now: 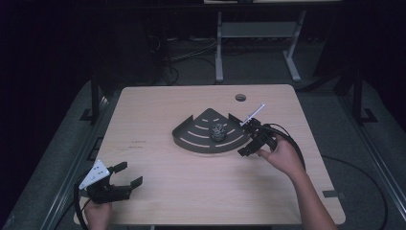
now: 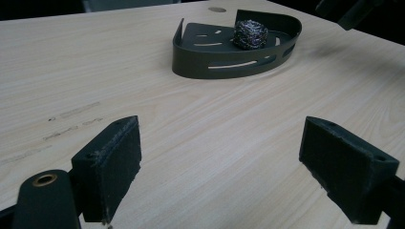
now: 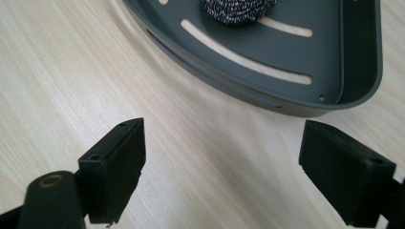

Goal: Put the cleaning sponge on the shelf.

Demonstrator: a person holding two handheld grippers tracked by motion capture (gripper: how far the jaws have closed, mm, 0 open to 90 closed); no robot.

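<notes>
Pale wood-grain counter (image 1: 182,191) carries a dark fan-shaped slotted metal tray (image 1: 191,136) with a wiry steel-wool ball (image 1: 219,131) inside. Right gripper (image 1: 253,139) hovers at the tray's right corner, jaws wide and empty; left gripper (image 1: 125,176) rests well away, likewise gaping.

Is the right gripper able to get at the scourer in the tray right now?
Probably yes. The right gripper is open beside the tray, and the scourer lies uncovered behind a low rim.
</notes>
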